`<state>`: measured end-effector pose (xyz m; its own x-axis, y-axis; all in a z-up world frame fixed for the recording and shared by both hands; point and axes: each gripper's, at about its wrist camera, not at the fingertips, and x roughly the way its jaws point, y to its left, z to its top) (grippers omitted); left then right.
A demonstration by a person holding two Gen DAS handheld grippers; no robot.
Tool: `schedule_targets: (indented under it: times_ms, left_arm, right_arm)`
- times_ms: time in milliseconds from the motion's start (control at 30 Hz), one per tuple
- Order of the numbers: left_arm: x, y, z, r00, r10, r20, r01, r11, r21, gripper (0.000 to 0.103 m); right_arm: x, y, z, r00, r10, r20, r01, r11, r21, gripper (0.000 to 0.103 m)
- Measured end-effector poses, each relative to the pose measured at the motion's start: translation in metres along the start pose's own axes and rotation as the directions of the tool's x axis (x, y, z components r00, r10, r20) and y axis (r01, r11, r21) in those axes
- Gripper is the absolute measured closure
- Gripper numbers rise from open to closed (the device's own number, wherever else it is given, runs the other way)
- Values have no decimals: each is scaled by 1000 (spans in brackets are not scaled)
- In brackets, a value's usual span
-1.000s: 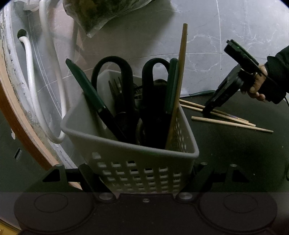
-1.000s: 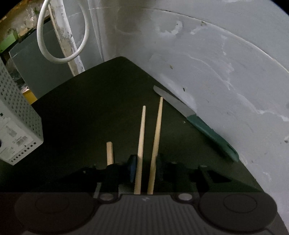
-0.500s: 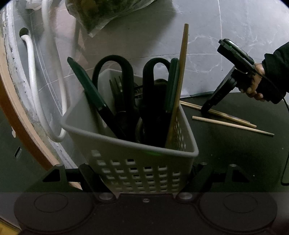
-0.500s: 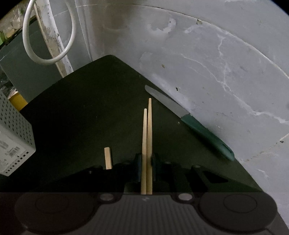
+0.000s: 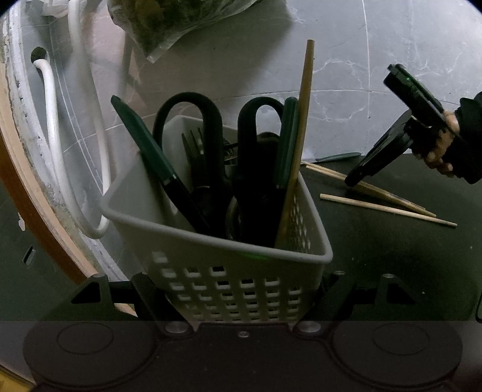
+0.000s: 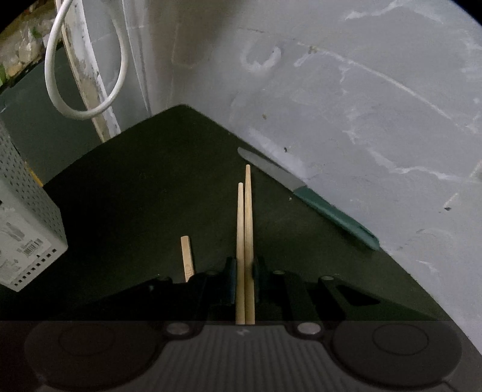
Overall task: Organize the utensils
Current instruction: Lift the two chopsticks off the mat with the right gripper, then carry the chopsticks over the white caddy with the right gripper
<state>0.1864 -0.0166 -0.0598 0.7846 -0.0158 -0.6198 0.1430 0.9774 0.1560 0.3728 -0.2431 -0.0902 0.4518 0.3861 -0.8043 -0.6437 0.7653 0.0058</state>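
My left gripper [image 5: 238,289] is shut on the lower walls of a grey perforated utensil basket [image 5: 211,232]. In the basket stand black scissors [image 5: 211,126], green-handled knives [image 5: 141,141], a fork [image 5: 192,144] and one wooden chopstick [image 5: 301,135]. My right gripper [image 6: 244,265] is shut on two chopsticks [image 6: 245,217], pressed side by side and pointing away over the dark mat [image 6: 150,196]. A third chopstick [image 6: 186,256] lies just to their left. At the mat's right edge lies a green-handled knife [image 6: 319,208]. The left wrist view shows the right gripper [image 5: 352,181] tip down on that pair.
A white perforated box [image 6: 24,229] stands at the mat's left. White hose [image 5: 54,135] loops along the wall behind the basket, and a plastic bag of greens [image 5: 180,21] lies on the grey marbled floor. A hand [image 5: 439,147] in a dark sleeve holds the right gripper.
My right gripper's jaws closed, drawing the two spread chopsticks together into a tight pair, and it shifted slightly. The left gripper and basket stayed put.
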Motion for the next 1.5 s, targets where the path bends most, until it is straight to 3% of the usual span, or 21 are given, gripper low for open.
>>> schedule_targets:
  times_ms: [267, 533, 900, 1300, 1400, 1500]
  left_arm:
    - [0, 0, 0, 1000, 0, 0, 0, 1000, 0, 22]
    - [1, 1, 0, 1000, -3, 2, 3, 1000, 6, 21]
    - [1, 2, 0, 1000, -14, 10, 14, 1000, 17, 21]
    - [1, 5, -1, 999, -29, 25, 29, 999, 21, 22]
    - [2, 5, -2, 999, -31, 27, 30, 999, 19, 22]
    - [1, 5, -2, 999, -32, 29, 31, 999, 19, 22]
  right_arm:
    - [-29, 3, -13, 990, -31, 138, 25, 998, 50, 90]
    - [-63, 9, -29, 948, -83, 307, 48, 992, 120, 90]
    - [-117, 16, -32, 849, -153, 506, 56, 978, 202, 90]
    - [-188, 46, 8, 753, -107, 649, 53, 993, 102, 90]
    - [-213, 58, 18, 707, -54, 706, 15, 998, 60, 90]
    - [-237, 74, 31, 645, 17, 764, -33, 999, 6, 90]
